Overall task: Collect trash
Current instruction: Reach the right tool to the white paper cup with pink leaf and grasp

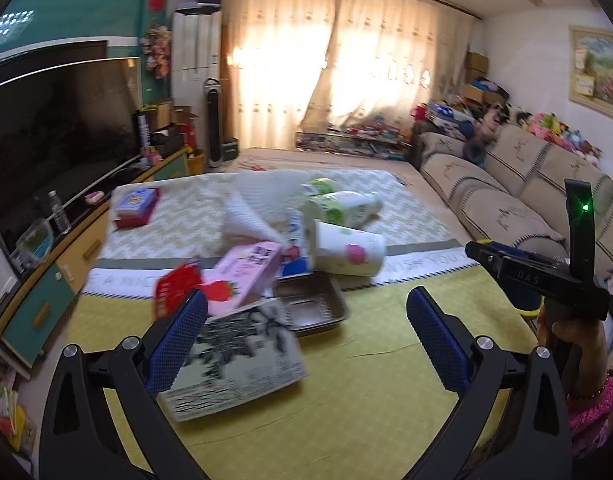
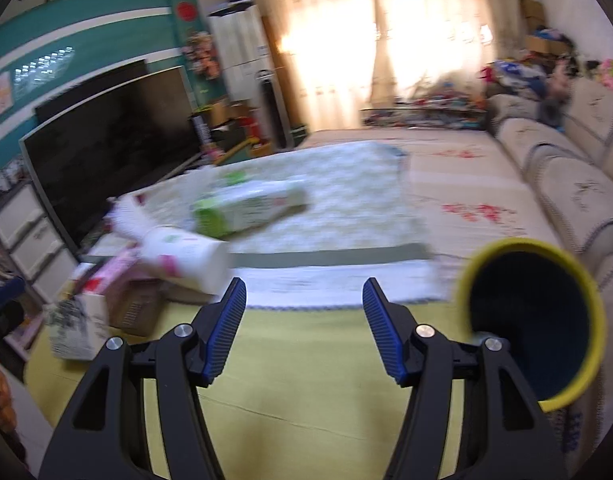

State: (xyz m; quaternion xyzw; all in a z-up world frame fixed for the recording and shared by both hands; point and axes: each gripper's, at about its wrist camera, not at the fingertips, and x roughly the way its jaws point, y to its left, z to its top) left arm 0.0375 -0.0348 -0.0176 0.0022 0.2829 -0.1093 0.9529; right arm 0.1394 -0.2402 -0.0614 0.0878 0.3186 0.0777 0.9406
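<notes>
The left gripper [image 1: 306, 336] is hanging over the yellow-green mat [image 1: 366, 400] with its jaws spread wide and nothing between the pads. Just beyond its left pad, a flat packet printed with dark branches [image 1: 242, 364] is lying on the mat, nearest of a heap of trash. Behind the packet, a brown plastic tray [image 1: 310, 304] is sitting flat, with a pink strawberry carton [image 1: 242, 276] and a red wrapper [image 1: 174, 288] leaning at its left. Farther on, a white paper cup [image 1: 346, 254] is lying on its side, and green-and-white cartons [image 1: 342, 204] are resting beyond it on the pale zigzag blanket [image 1: 406, 216]. A red-and-blue box [image 1: 136, 206] is lying apart at the far left of that blanket.

The right gripper [image 2: 304, 332] is pointing over the same mat, its jaws partly spread and empty. Close at its right, a yellow-rimmed bin [image 2: 534, 324] is lying tipped with its dark mouth facing the camera; the trash heap is sitting well apart to the left. In the left wrist view, a hand [image 1: 570, 340] is gripping the right tool's handle at the right edge.

A sofa [image 1: 506, 196] is running along the right, a television [image 1: 54, 136] is standing on the left, and sunlit curtains [image 1: 338, 68] are hanging at the far wall.
</notes>
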